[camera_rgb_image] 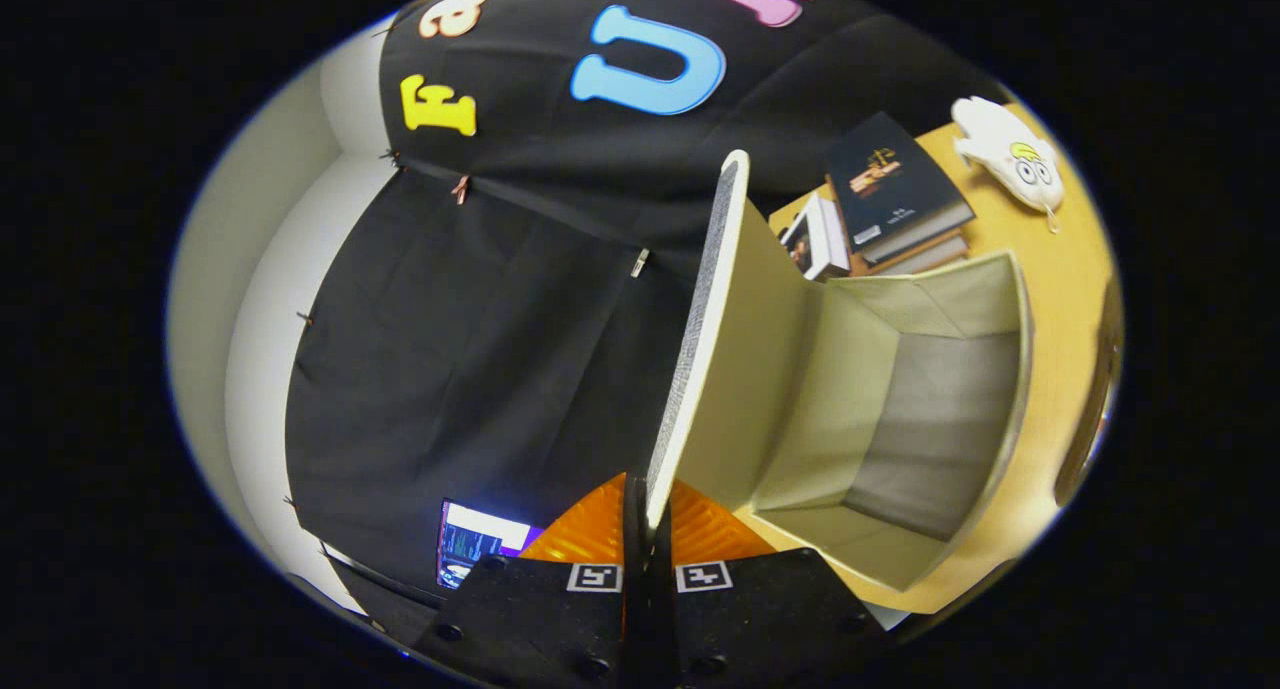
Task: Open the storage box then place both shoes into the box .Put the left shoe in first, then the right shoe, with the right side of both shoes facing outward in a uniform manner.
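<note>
Gripper (pixel 646 529) fingers clamped on the lid (pixel 700 339), swung up; storage box (pixel 930 419) open and empty. Both shoes not yet placed.

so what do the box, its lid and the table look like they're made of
The storage box looks like fabric over stiff board: matte beige walls with soft folds, a greyer floor. Its lid, raised with its edge pinched in the claw, seems the same, with a grey woven-looking outer face. The table looks like smooth light wood or laminate; which one I cannot tell.
</note>
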